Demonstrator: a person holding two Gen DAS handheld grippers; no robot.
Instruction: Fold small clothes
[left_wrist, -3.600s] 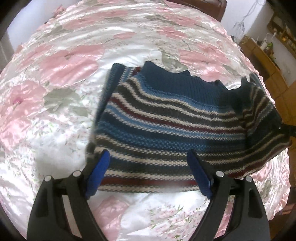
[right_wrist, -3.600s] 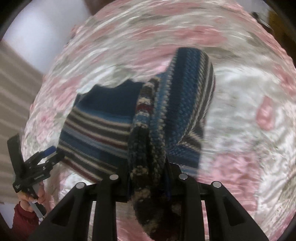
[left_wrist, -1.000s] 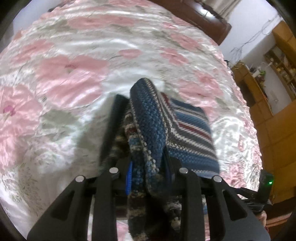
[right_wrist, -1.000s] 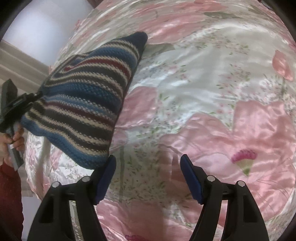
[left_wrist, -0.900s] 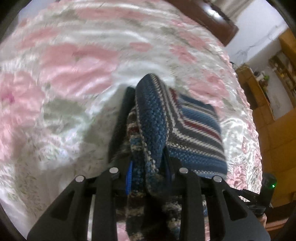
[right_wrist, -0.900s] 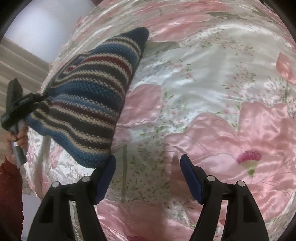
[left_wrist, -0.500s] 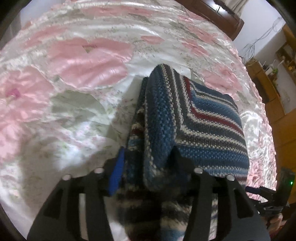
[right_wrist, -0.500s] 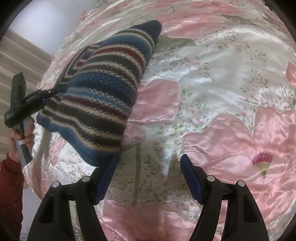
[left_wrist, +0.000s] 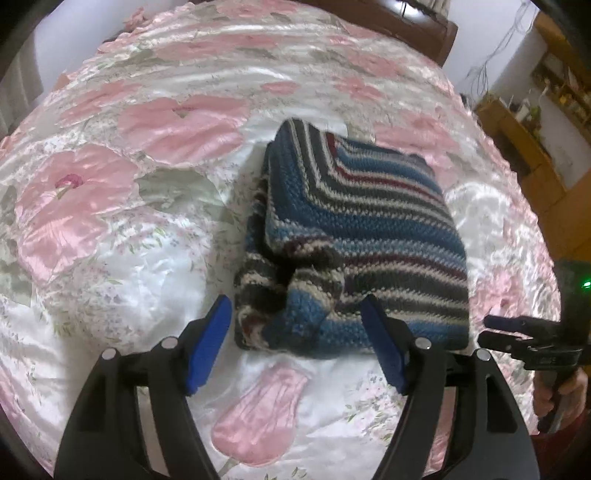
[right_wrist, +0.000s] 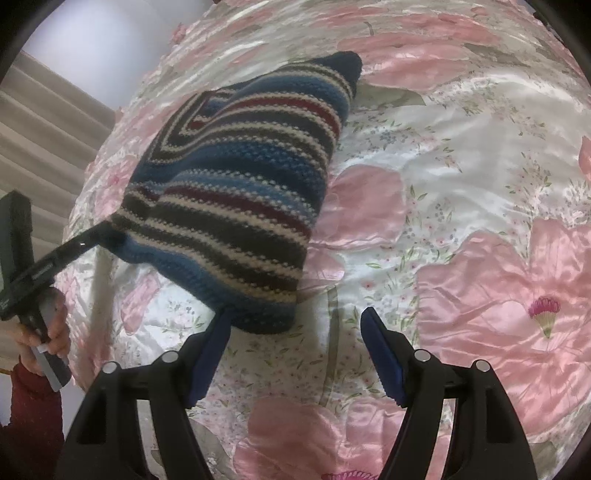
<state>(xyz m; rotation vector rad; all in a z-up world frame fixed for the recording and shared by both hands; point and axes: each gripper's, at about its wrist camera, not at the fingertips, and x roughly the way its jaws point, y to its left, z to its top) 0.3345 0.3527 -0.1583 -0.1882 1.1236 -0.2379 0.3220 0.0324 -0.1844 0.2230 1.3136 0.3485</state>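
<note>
Covering the bed, a glossy white satin quilt with pink flowers held a folded striped knit sweater just ahead of the left gripper, whose blue pads stood spread and empty. The right gripper gaped too, beside the sweater's corner. Wooden shelves stood beyond.

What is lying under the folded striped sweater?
The striped sweater rests on the pink floral bedspread. Its own folded layers show at the left edge. Whatever lies between sweater and bedspread is covered.
</note>
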